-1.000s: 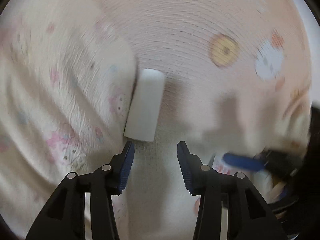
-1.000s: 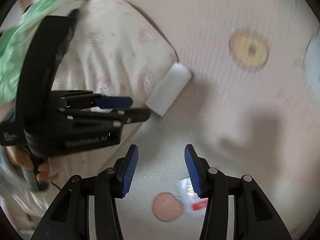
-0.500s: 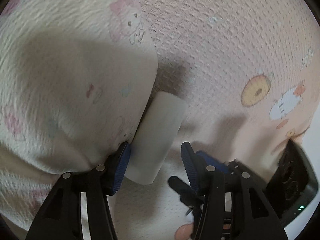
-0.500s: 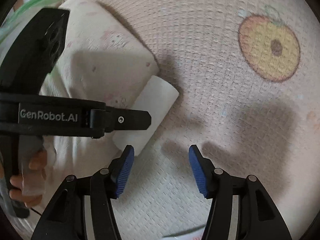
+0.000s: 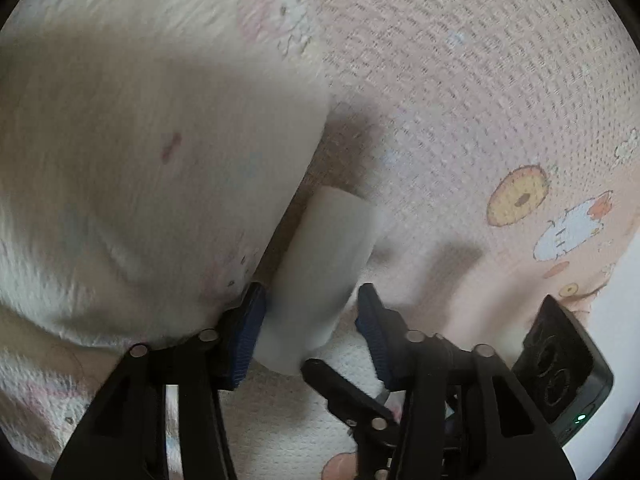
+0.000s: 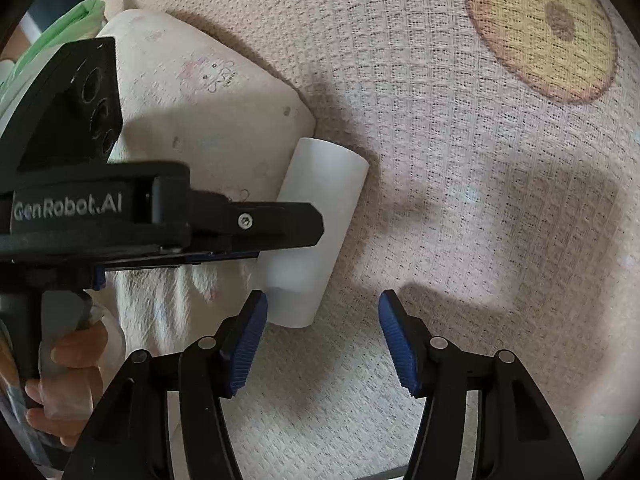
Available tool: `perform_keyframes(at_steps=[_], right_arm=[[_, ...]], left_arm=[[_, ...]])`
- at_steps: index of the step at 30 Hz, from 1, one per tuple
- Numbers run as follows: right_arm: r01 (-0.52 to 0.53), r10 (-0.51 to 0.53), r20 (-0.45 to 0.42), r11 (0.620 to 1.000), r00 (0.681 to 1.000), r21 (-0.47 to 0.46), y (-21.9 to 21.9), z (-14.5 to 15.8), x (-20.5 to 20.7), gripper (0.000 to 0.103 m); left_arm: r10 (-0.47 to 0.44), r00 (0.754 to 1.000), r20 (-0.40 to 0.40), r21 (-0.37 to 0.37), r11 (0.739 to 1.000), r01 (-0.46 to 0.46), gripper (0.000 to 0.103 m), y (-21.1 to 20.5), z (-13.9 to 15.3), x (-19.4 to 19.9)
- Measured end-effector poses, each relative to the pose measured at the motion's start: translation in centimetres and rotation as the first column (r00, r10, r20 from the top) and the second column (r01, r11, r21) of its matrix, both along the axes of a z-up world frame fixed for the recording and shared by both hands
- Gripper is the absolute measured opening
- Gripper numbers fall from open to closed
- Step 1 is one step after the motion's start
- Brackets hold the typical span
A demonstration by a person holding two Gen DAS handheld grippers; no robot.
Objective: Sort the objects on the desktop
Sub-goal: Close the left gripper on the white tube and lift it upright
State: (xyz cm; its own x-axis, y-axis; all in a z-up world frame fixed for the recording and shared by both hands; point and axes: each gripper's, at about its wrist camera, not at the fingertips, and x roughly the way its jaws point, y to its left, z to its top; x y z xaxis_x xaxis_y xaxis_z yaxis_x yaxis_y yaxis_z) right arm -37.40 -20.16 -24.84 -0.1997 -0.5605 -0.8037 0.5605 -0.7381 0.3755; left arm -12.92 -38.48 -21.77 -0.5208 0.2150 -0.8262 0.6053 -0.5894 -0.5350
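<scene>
Against the edge of a cream printed cushion [image 6: 208, 120] lies the white block [image 6: 316, 236] on a pink waffle-weave cloth [image 6: 460, 140] with cartoon prints. My left tongs [image 5: 310, 328] straddle its near end and are closing, the left pad touching it, the right pad apart. My right tongs [image 6: 320, 344] stand apart, empty, just beside the block's end.
</scene>
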Motion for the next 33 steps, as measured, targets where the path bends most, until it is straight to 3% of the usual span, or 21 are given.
perform_keyframes(at_steps=[4, 8, 17, 23, 26, 30, 33], right_arm=[[0.003, -0.002, 0.023, 1.0, 1.0, -0.014, 0.3, -0.1, 0.4, 0.056], [-0.006, 0.006, 0.058, 1.0, 0.998, -0.01, 0.3, -0.7, 1.0, 0.056], [-0.037, 0.04, 0.074, 0.998, 0.996, -0.044, 1.5, -0.9, 3.0, 0.055], [-0.062, 0.07, 0.091, 0.995, 0.993, -0.083, 3.6, -0.8, 5.1, 0.055], [-0.057, 0.062, 0.067, 0.996, 0.996, -0.065, 4.2, -0.7, 7.1, 0.055], [0.001, 0.011, 0.137, 0.996, 0.99, -0.09, 5.5, -1.2, 9.2, 0.055], [0.016, -0.005, 0.127, 0.996, 0.992, -0.082, 6.3, -0.8, 11.0, 0.055]], left_arm=[[0.002, 1.0, -0.025, 0.09, 0.996, 0.001, 0.046, 0.5, -1.3, 0.3], [-0.004, 0.999, -0.052, 0.071, 0.997, 0.007, 0.045, 1.3, -1.6, 0.9], [-0.021, 0.994, -0.11, 0.113, 0.993, 0.034, 0.044, 5.3, -2.8, 1.1], [-0.064, 0.989, -0.134, 0.056, 0.996, 0.072, 0.044, 8.1, -2.4, 3.4], [-0.036, 0.984, -0.175, 0.116, 0.992, 0.057, 0.042, 8.1, -3.1, 5.4], [0.007, 0.977, -0.211, 0.201, 0.979, 0.037, 0.042, 9.1, -3.6, 7.6], [0.027, 0.973, -0.231, 0.229, 0.973, 0.027, 0.041, 11.3, -3.4, 7.2]])
